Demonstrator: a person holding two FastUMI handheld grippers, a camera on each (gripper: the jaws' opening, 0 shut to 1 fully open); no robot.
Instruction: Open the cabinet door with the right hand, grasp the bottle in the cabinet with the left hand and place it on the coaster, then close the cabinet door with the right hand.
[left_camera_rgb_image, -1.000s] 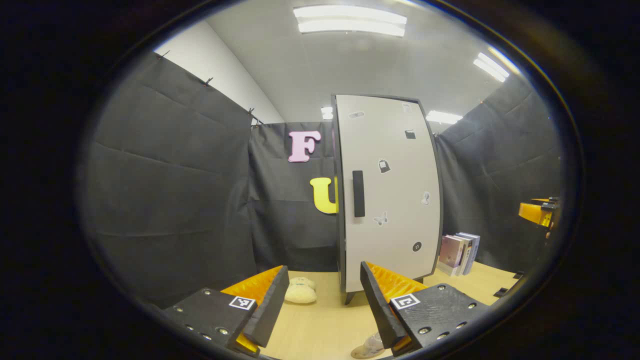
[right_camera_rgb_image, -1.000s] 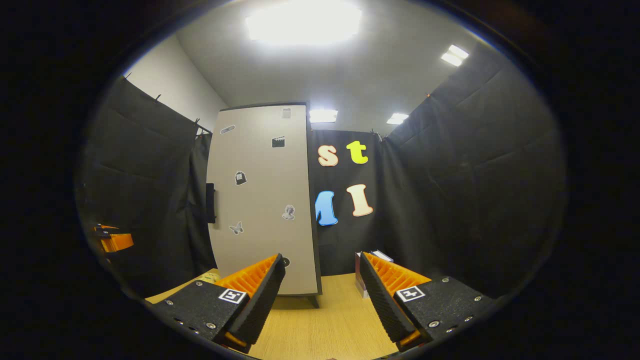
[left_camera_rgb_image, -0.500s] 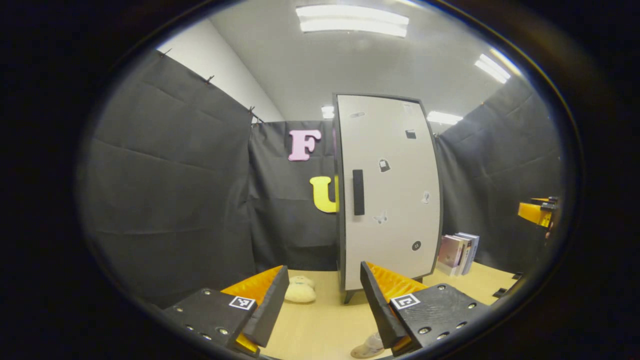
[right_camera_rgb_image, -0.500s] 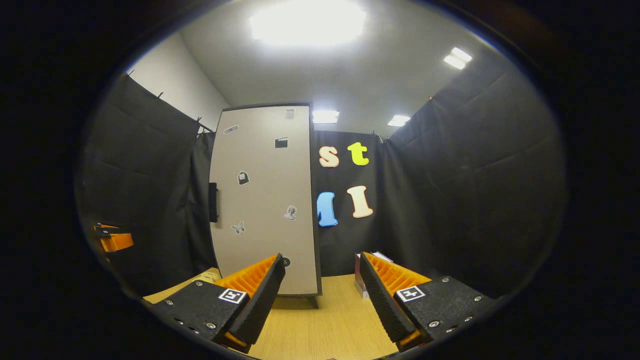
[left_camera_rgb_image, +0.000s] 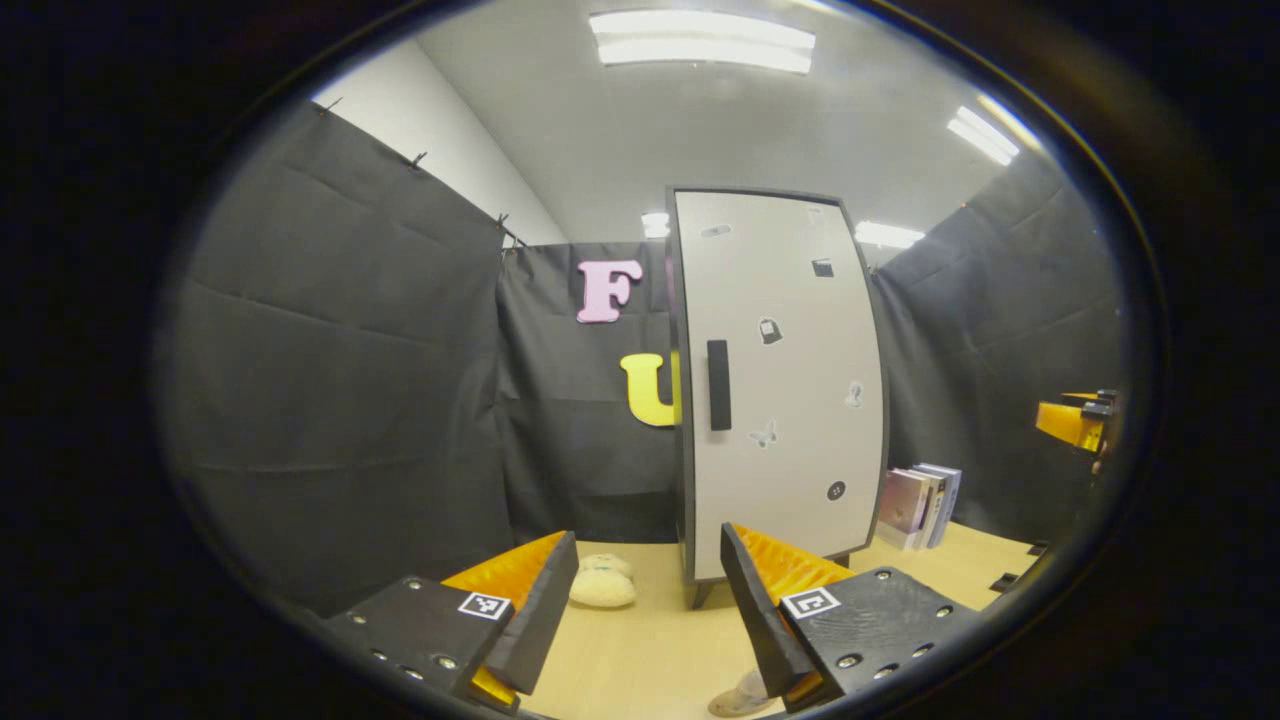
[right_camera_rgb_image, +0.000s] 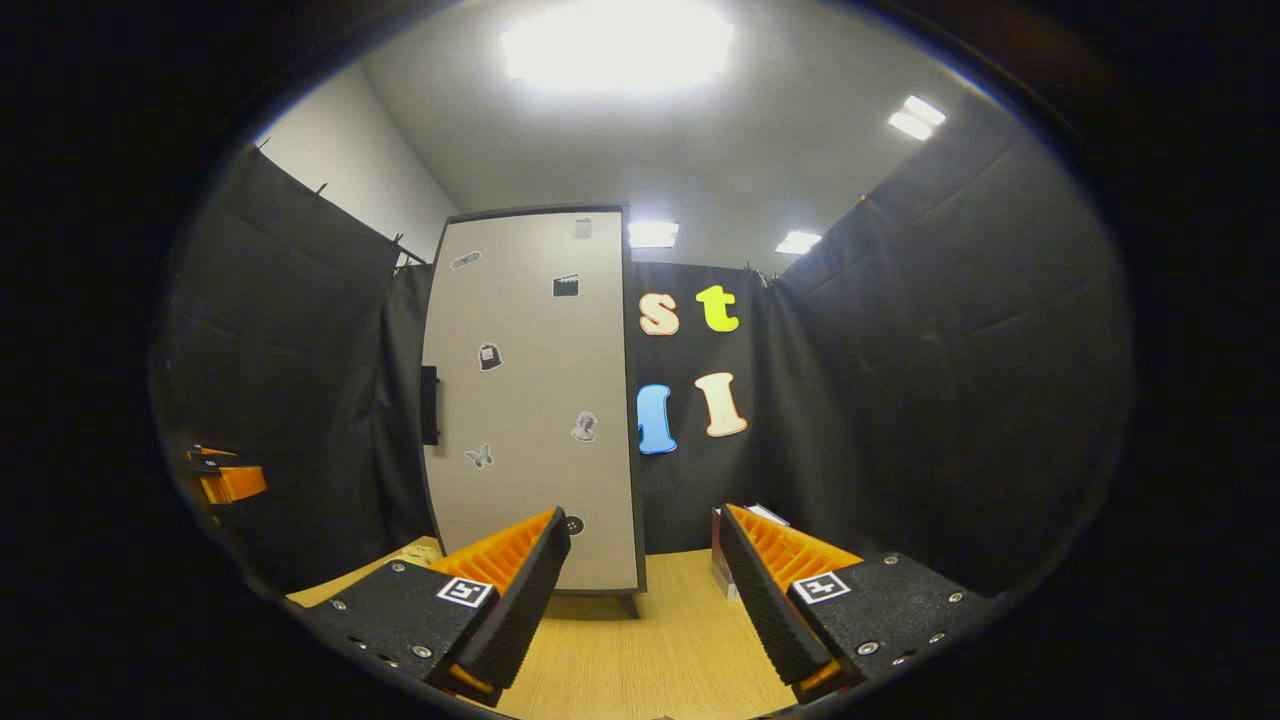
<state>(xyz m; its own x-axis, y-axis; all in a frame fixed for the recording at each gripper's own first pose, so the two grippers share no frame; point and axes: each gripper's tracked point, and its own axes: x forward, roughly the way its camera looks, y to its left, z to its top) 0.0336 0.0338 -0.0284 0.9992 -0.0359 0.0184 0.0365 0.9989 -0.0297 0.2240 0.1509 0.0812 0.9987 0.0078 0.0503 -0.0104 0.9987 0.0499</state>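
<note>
A tall grey cabinet (left_camera_rgb_image: 780, 380) with stickers on its door stands on the wooden table, door closed, with a black handle (left_camera_rgb_image: 718, 385) on the door's left edge. In the right gripper view the same cabinet (right_camera_rgb_image: 530, 400) stands left of centre, its handle (right_camera_rgb_image: 430, 405) at the left edge. My left gripper (left_camera_rgb_image: 650, 610) is open, well short of the cabinet. My right gripper (right_camera_rgb_image: 640, 590) is open too, with nothing between its fingers. Low by my left gripper's right finger lies a pale round thing, perhaps the coaster (left_camera_rgb_image: 740, 700). The bottle is hidden behind the door.
A cream plush toy (left_camera_rgb_image: 602, 585) lies on the table left of the cabinet. Several books (left_camera_rgb_image: 918, 505) stand upright to its right, also seen as books (right_camera_rgb_image: 722, 550) in the right gripper view. The other gripper shows at each view's edge (left_camera_rgb_image: 1075, 420) (right_camera_rgb_image: 225, 480).
Both views have shifted very slightly; the cabinet sits a touch to the right in each. Door stays closed and both grippers stay open.
</note>
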